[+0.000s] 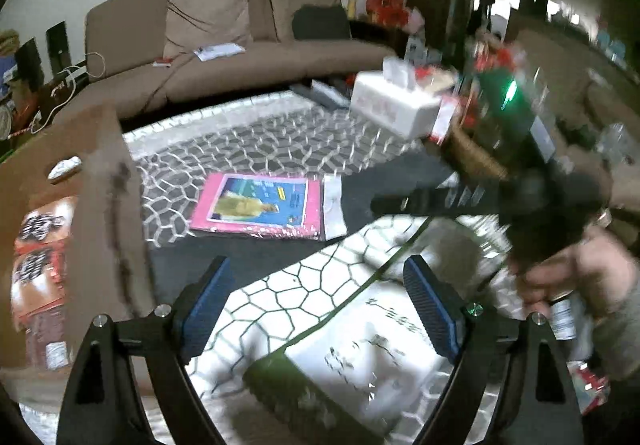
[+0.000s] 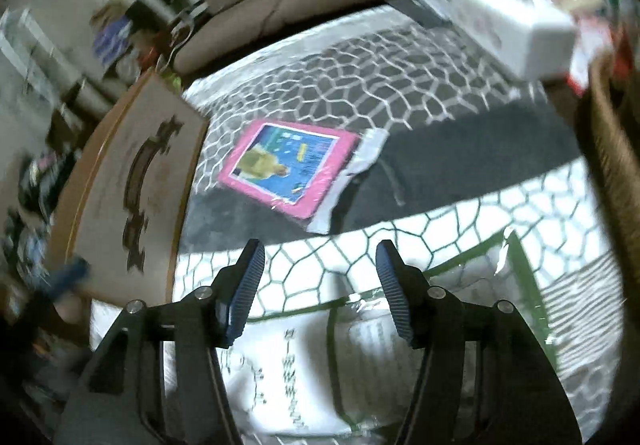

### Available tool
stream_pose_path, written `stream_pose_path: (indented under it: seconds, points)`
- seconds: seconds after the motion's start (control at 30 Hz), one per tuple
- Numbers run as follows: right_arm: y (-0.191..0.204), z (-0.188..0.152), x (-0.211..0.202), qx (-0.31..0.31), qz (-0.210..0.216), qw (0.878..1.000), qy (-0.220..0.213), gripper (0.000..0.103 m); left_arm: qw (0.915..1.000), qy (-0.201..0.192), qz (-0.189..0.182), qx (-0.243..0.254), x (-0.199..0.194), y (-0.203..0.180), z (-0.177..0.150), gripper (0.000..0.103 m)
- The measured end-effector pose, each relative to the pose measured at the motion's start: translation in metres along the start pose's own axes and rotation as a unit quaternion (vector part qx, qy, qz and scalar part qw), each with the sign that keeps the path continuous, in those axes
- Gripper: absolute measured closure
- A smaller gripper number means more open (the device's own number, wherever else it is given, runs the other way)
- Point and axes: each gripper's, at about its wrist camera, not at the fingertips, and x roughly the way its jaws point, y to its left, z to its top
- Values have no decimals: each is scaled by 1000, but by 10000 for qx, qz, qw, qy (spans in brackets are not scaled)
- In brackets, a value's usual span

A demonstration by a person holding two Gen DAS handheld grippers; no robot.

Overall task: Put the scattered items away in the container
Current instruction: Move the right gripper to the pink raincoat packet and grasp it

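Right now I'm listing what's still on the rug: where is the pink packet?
The pink packet lies flat on the patterned rug, mid-frame in both views, right of the cardboard box, beyond both grippers.

Right tool (image 1: 384,203) motion-blurred, tissue box (image 2: 516,29) smeared, white packet (image 2: 288,369) cut off below

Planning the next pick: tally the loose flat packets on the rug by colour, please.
Pink packet: 1
White, green-edged packet: 1
Total: 2
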Motion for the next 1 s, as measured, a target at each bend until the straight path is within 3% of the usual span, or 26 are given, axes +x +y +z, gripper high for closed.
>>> stream_pose_path:
  seconds: [0.1, 0.23, 0.43, 0.5, 0.57, 0.63, 0.73, 0.93, 1.0]
  points:
    - [-24, 7, 17, 548, 467, 9974, -6, 48, 9998, 160, 82, 128, 33, 2, -1, 16]
    - [-40, 24, 48, 1095, 1158, 9871, 150, 48, 9992, 217, -145, -315, 58, 21, 0, 16]
    - [-38, 39, 91, 1201, 1314, 9828, 482, 50, 9948, 334, -413, -868, 71, 49, -6, 16]
    - [-37, 38, 102, 1298, 1350, 9808, 549, 60, 9946, 377, -411, -877, 72, 52, -9, 16]
    - [-36, 37, 113, 1296, 1441, 9793, 588, 79, 9950, 452, -380, -812, 73, 53, -13, 16]
    - [-34, 35, 116, 1196, 1499, 9803, 483, 90, 9954, 463, -323, -778, 72, 54, -14, 16]
    - [-29, 33, 107, 1090, 1396, 9835, 357, 101, 9945, 396, -433, -870, 65, 57, -12, 16]
    - [5, 37, 43, 80, 876, 9960, -147, 102, 9986, 55, -247, -460, 43, 47, -2, 16]
    - [11, 35, 24, 49, 874, 9957, -292, 102, 9989, -32, -187, -434, 38, 44, -3, 16]
